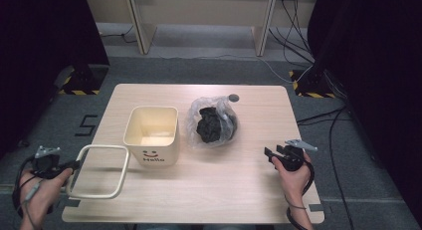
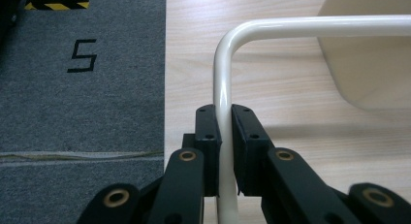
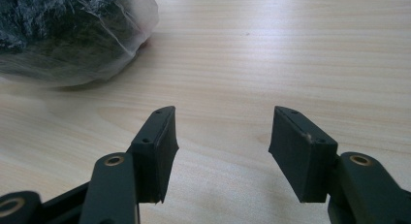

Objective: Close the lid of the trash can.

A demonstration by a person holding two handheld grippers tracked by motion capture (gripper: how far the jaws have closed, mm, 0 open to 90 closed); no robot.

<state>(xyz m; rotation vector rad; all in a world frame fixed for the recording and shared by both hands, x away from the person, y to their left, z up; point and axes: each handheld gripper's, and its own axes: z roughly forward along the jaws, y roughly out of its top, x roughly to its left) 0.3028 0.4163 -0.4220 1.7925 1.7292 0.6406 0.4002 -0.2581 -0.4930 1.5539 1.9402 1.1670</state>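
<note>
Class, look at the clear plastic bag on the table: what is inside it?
The bag holds a crumpled black lump. Its underside and anything beneath it are hidden.

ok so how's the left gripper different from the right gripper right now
The left gripper is shut on the cream frame; the right gripper is open and holds nothing. The left gripper sits at the table's left edge, the right gripper over its right side, near the clear bag. Both have black jaws.

Black hand-held gripper [image 3: 220,151] jaws, brass-ringed pivots, grey three-cornered top plates.
</note>
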